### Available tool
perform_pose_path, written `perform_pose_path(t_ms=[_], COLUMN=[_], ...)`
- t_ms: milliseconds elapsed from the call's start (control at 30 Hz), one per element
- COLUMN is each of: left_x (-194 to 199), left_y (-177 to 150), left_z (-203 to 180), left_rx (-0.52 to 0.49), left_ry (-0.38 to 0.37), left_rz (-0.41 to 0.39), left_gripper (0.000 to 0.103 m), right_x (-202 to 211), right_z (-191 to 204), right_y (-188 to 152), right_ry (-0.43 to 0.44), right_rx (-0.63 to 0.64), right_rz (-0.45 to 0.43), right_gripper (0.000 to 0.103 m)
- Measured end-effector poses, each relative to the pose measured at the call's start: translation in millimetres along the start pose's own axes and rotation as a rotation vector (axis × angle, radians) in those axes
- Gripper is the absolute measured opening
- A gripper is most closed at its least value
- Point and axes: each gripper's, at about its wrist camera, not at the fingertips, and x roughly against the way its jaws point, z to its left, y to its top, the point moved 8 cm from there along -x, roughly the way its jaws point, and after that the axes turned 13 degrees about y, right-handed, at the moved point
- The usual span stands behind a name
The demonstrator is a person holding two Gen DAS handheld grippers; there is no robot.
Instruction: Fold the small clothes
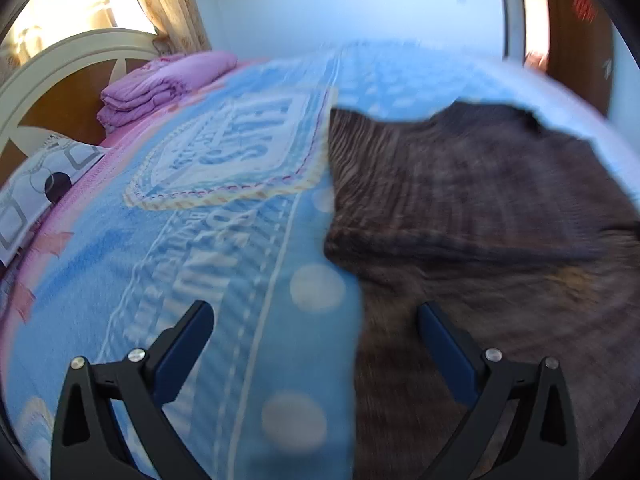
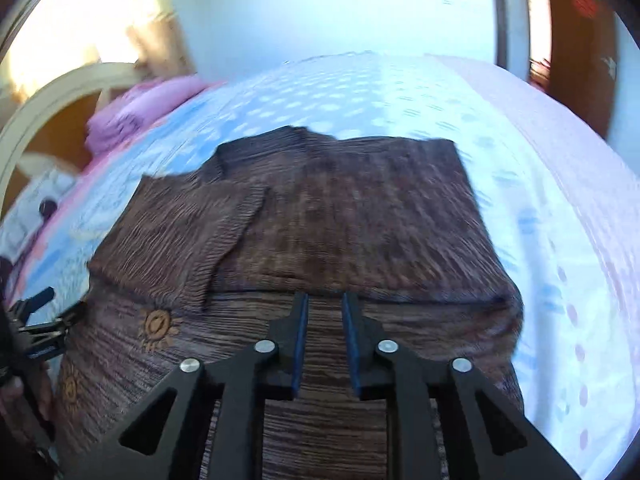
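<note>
- Brown ribbed garment (image 2: 340, 216), one piece, lies flat on the blue bedspread (image 1: 224, 240); upper part looks already folded down, its fold edge running side to side just past the right gripper's tips. One sleeve (image 2: 180, 232) lies folded over the body at 10 o'clock in the right wrist view.
- Long axis: seems to run from near edge toward the headboard side, 6 to 12 o'clock in the right view; blur keeps this uncertain.
- Right gripper (image 2: 325, 312): directly over the cloth, pointing at 12 o'clock; jaws narrowly apart, nothing between them, no cloth pinched.
- Left gripper (image 1: 316, 328): jaws spread wide, empty; hangs over the garment's left border, cloth from 12 to 3 o'clock, bare bedspread from 9 to 11.
- Judgement: right gripper is nearer the fold edge; left is nearer the left hem. Next fold likely needs both at the near edge.
- Count: one garment, two grippers, one folded pink quilt stack (image 1: 160, 84) at 10 o'clock, one patterned pillow (image 1: 40, 184) at 9 o'clock, one headboard (image 1: 52, 76).
</note>
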Motion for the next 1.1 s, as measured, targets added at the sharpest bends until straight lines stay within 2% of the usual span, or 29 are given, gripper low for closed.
perform_pose_path(t_ms=[33,67,133,233,300,433,500,667,800,1000,1100], left_x=[-5.9,-10.6,-15.3,-17.4,-17.2,-12.2,-3.2,44.4,67.1,84.9,91.1], left_y=[2.5,7.4,10.0,-0.9,-4.3,-13.7,-22.2,-47.1,-70.3,-96.9,-105.2], left_z=[-1.8,1.2,16.6,31.7,38.6,45.7,41.9,28.6,16.2,10.6,11.0], left_rx=[-0.016,-0.011,0.027,0.072,0.096,0.133,0.118,0.05,-0.032,-0.054,-0.072], left_ry=[0.0,0.012,0.071,0.079,0.066,0.036,0.003,-0.088,-0.106,-0.144,-0.136], left_rz=[0.016,0.02,0.017,0.028,0.037,0.061,0.068,0.016,-0.007,0.008,-0.001], left_gripper=[0.103,0.103,0.103,0.103,0.103,0.103,0.103,0.103,0.103,0.103,0.103], right_x=[-0.5,-1.8,-0.2,4.4,4.8,22.7,32.5,56.3,63.8,81.0,89.2], right_z=[-0.4,-0.6,0.6,-0.2,-1.0,2.6,1.4,-0.5,-3.7,0.9,3.2], right_y=[-4.9,-10.6,-14.5,-16.0,-19.0,-32.8,-46.5,-72.4,-84.5,-106.2,-116.7], right_ry=[0.001,0.004,0.021,0.051,0.066,0.04,0.016,-0.028,-0.062,-0.069,-0.07], right_rx=[-0.002,-0.005,-0.006,-0.027,-0.031,0.023,0.054,0.081,0.106,0.119,0.122], right_rz=[-0.01,-0.01,-0.016,-0.031,-0.002,0.034,0.064,0.101,0.124,0.139,0.141], right_gripper=[0.047,0.056,0.056,0.057,0.057,0.057,0.057,0.057,0.057,0.057,0.056])
